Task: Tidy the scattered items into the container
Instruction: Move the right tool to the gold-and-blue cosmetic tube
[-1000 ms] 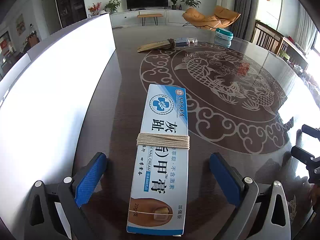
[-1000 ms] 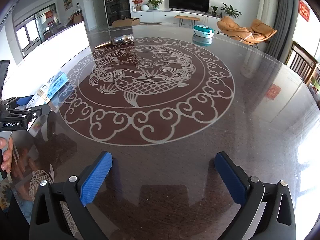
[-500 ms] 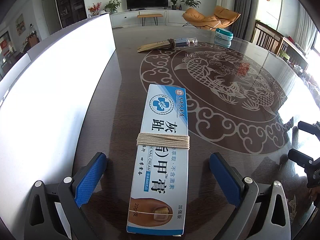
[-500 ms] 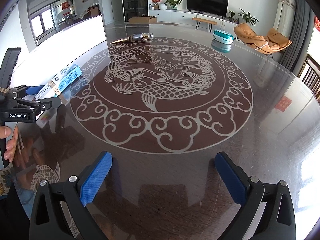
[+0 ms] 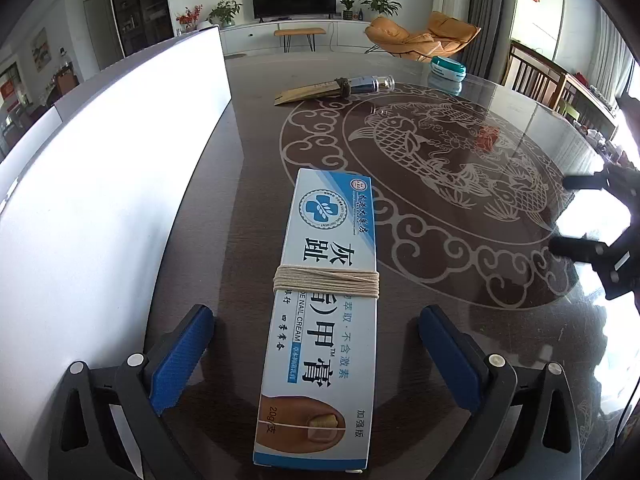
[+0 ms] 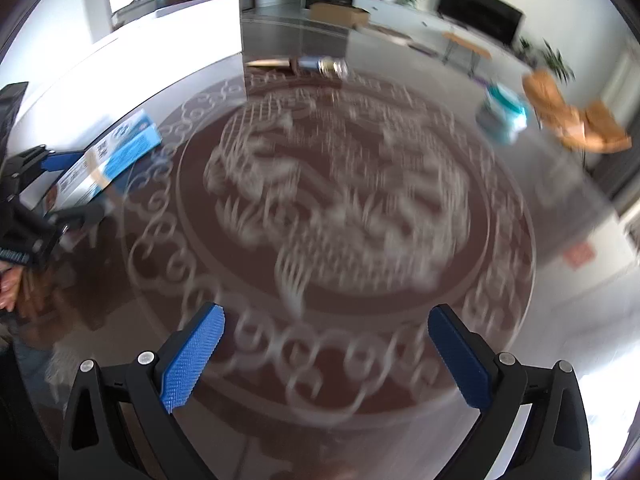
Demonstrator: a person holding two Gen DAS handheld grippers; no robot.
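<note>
**Both grippers wide open, box between my left fingers**

My left gripper (image 5: 316,354) sits low over the table (image 5: 460,280) with its jaws spread wide and gripping nothing. The cream box (image 5: 324,304), bound round its middle with pale string (image 5: 326,282), lies flat on the table between the two blue pads (image 5: 180,358), clear of both. The white container (image 5: 104,184) stands just to the left of the box, its wall running alongside.

My right gripper (image 6: 326,356) is also fully open and empty, above the fish pattern (image 6: 340,204); that view is blurred. Far across the table I see a bottle (image 5: 366,85) tied to a flat tan packet (image 5: 308,92), and a teal-lidded jar (image 5: 448,68) beyond.
</note>
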